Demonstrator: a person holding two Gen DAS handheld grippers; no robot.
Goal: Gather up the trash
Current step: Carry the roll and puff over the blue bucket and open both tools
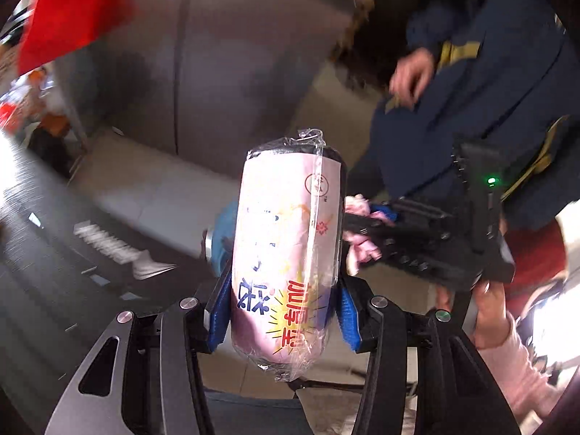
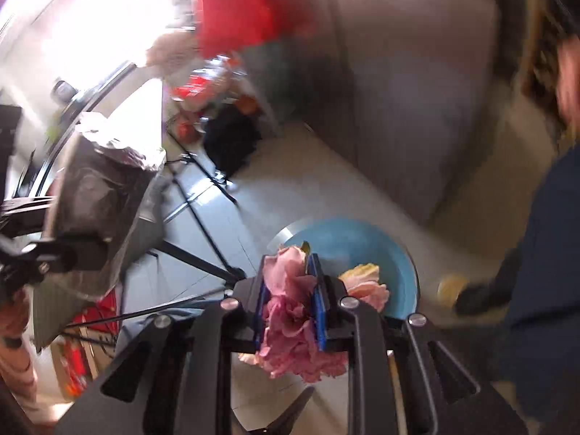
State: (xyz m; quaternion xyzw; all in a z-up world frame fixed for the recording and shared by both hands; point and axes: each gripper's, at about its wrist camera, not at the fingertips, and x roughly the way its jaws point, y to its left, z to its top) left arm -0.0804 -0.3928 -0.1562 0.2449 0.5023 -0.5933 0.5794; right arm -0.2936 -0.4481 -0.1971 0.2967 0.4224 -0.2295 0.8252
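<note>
In the left wrist view my left gripper (image 1: 284, 311) is shut on a pink plastic-wrapped roll (image 1: 286, 250) with blue and red print, held upright between the blue pads. To its right the right gripper (image 1: 366, 228) shows from the side, holding crumpled pink petals (image 1: 357, 246). In the right wrist view my right gripper (image 2: 290, 304) is shut on a bunch of wilted pink flower petals (image 2: 293, 311). Just beyond it lies a round blue bin (image 2: 348, 243) on the floor, with a pale petal (image 2: 366, 282) over its rim. The left gripper's roll (image 2: 98, 195) appears grey at the left.
A grey sofa (image 2: 398, 90) stands behind with a red cushion (image 2: 232, 7). A person in dark blue clothes (image 1: 482, 83) is at the right. Black tripod legs (image 2: 203, 232) cross the pale tiled floor. A bright window (image 2: 90, 18) glares at left. Everything is motion-blurred.
</note>
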